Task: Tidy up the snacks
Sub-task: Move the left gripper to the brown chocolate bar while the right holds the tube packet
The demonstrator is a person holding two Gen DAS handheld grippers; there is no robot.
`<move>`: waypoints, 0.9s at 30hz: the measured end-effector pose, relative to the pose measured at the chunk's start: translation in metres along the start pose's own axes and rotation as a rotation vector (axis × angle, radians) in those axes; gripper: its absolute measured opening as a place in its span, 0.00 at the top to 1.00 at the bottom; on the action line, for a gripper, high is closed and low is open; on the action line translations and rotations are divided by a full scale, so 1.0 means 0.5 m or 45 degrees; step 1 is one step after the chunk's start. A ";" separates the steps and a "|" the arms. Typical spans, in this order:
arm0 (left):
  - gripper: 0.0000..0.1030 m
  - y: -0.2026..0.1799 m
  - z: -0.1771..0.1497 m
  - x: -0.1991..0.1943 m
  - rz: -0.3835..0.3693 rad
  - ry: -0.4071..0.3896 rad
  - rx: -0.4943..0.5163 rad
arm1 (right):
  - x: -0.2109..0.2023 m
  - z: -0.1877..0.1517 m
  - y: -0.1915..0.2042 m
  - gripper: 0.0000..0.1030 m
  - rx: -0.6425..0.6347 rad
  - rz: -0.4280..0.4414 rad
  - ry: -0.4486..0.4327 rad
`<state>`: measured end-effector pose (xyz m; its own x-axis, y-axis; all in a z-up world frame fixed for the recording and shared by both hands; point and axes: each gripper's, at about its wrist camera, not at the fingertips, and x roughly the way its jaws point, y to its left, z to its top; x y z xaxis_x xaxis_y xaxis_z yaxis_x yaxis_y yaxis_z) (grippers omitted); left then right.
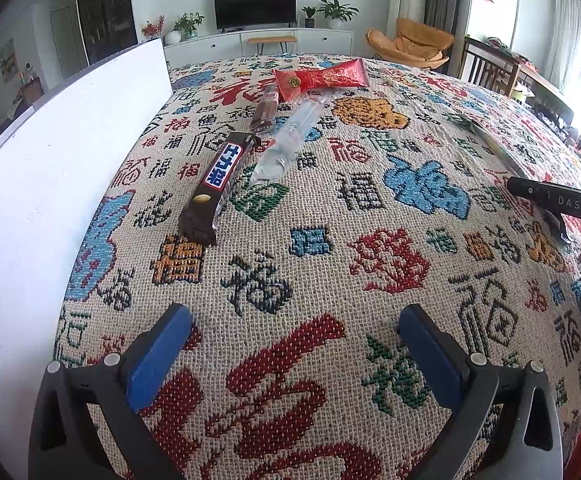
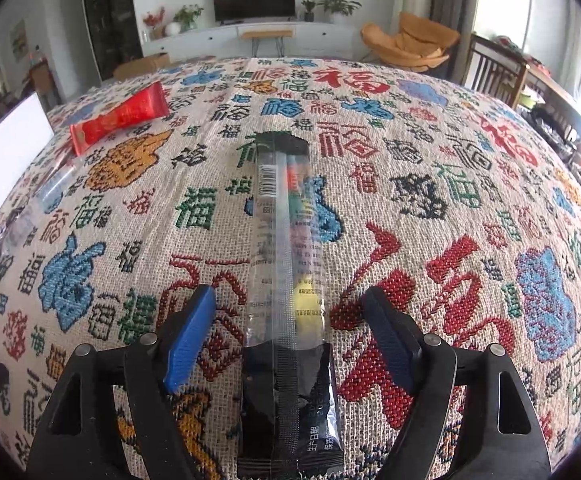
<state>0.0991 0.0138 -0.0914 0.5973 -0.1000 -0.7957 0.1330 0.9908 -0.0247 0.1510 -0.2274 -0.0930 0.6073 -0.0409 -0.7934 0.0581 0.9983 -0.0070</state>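
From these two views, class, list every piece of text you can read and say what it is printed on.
"DAS": on the black body of the right claw, seen from the left wrist view.
"士力架": white on blue, on the dark chocolate bar.
"生产日期": near end of the long clear snack packet; its barcode digits and fine print are too small to read.
Gold print on the red packet: blurred.
Woven "福" characters cover the tablecloth.

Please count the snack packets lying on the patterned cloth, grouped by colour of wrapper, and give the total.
Dark brown wrappers: 2, the long brown chocolate bar and the smaller brown bar.
Red wrapper: 1, the red foil packet.
Clear wrappers: 2, the clear plastic packet and the long clear packet with black ends.
Total: 5.
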 end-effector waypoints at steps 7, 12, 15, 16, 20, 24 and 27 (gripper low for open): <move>0.00 0.003 0.000 -0.001 -0.016 0.008 0.006 | 0.000 0.000 0.000 0.23 0.000 0.000 0.000; 0.01 0.024 0.046 -0.005 -0.104 0.146 0.094 | 0.000 0.000 0.000 0.23 0.000 0.000 0.000; 0.01 0.061 0.099 -0.037 -0.105 0.050 0.027 | 0.000 0.000 -0.001 0.23 0.000 0.000 -0.001; 0.01 0.074 0.119 -0.043 -0.109 0.029 0.001 | 0.000 0.000 -0.001 0.23 0.001 0.001 -0.001; 0.14 0.114 0.167 -0.016 -0.062 0.055 -0.043 | 0.000 0.000 -0.001 0.23 0.001 0.001 -0.001; 0.45 0.125 0.167 0.043 -0.055 0.172 -0.047 | 0.000 0.000 -0.001 0.23 0.001 0.001 -0.001; 0.48 0.115 0.155 0.066 -0.061 0.200 -0.023 | 0.000 0.000 -0.001 0.23 0.001 0.001 -0.001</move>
<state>0.1878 0.0603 -0.0719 0.4594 -0.1331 -0.8782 0.1434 0.9869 -0.0746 0.1510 -0.2280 -0.0928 0.6078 -0.0401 -0.7931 0.0584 0.9983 -0.0057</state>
